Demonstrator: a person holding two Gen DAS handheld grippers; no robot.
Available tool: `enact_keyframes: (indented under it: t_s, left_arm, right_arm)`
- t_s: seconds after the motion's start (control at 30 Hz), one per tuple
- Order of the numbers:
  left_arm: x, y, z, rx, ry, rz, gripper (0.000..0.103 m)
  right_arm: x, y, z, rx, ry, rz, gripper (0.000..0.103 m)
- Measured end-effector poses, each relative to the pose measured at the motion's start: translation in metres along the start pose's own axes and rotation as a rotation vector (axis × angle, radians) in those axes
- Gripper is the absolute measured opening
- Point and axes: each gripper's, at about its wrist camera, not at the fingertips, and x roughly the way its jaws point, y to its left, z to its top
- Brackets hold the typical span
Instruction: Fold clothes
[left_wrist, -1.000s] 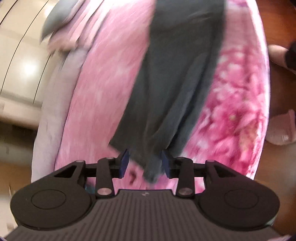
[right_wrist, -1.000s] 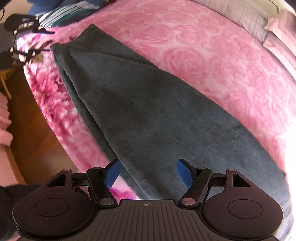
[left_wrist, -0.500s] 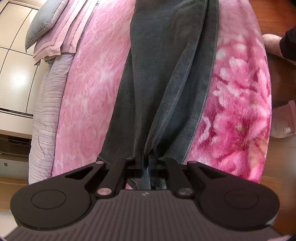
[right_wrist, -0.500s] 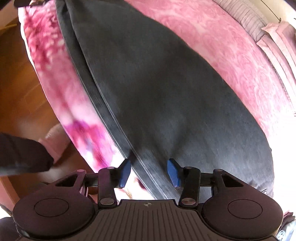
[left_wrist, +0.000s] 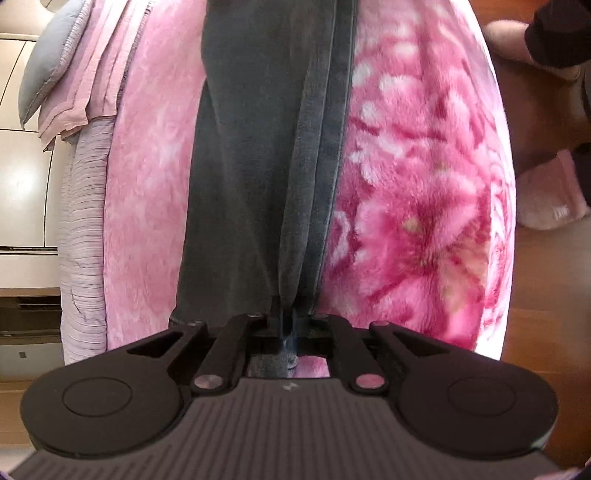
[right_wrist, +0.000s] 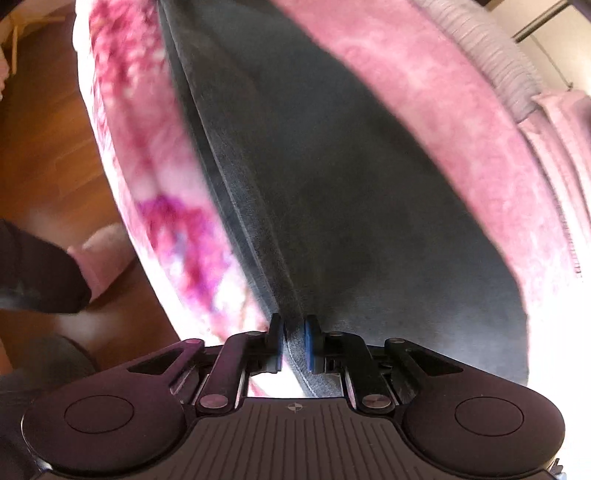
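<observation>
Dark grey jeans (left_wrist: 251, 147) lie folded lengthwise along a fluffy pink flowered blanket (left_wrist: 424, 184) on a bed. My left gripper (left_wrist: 290, 314) is shut on the near end of the jeans, and a ridge of fabric rises from its jaws. In the right wrist view the jeans (right_wrist: 351, 184) spread wide across the blanket (right_wrist: 424, 74). My right gripper (right_wrist: 294, 328) sits at their seamed left edge. Its jaws are closing, with the blue pads pressed on the doubled edge.
Grey and pink pillows (left_wrist: 74, 74) and a striped sheet (left_wrist: 85, 240) lie at the bed's far side, beside a white cabinet (left_wrist: 22, 184). A person's foot (left_wrist: 517, 40) and a pink slipper (left_wrist: 546, 199) are on the wooden floor (right_wrist: 48, 166). A dark trouser leg (right_wrist: 33, 273) stands nearby.
The left gripper has shut on the jeans' end and sunk a little. The right gripper has come down to the jeans' seamed edge and narrowed from wide open onto it.
</observation>
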Motion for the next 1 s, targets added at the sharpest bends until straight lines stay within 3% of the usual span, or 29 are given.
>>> enact_keyframes:
  t_s: [0.2,0.3,0.37,0.43,0.53,0.67,0.8,0.87,1.0]
  left_arm:
    - [-0.015,0.021,-0.017,0.009,0.034,-0.033,0.009]
    - [-0.024,0.038,-0.026,-0.058,0.074,-0.053,0.01]
    - [-0.03,0.053,-0.028,-0.118,0.099,-0.052,0.011]
    - [-0.035,0.067,-0.024,-0.173,0.11,-0.037,0.011]
    - [-0.038,0.088,-0.006,-0.241,0.099,-0.009,0.011]
    - [-0.036,0.107,0.042,-0.252,0.022,-0.007,0.011]
    - [-0.028,0.124,0.1,-0.25,-0.069,-0.031,0.012]
    - [-0.023,0.132,0.13,-0.258,-0.109,-0.049,0.014]
    - [-0.011,0.148,0.193,-0.287,-0.16,-0.092,0.016]
  right_arm:
    - [-0.022,-0.023,-0.011,0.146,0.01,0.051,0.02]
    - [-0.042,-0.045,-0.021,0.272,0.009,0.044,0.022]
    - [-0.053,-0.063,-0.027,0.339,-0.009,0.016,0.031]
    - [-0.062,-0.082,-0.034,0.402,-0.034,-0.023,0.057]
    - [-0.061,-0.122,-0.04,0.51,-0.078,-0.062,0.057]
    - [-0.035,-0.187,-0.053,0.708,-0.119,-0.047,0.056]
    - [0.002,-0.228,-0.09,0.88,-0.055,-0.02,0.049]
    - [0.019,-0.23,-0.127,0.951,0.031,0.001,0.049]
    - [0.014,-0.204,-0.184,0.894,0.088,0.046,0.05]
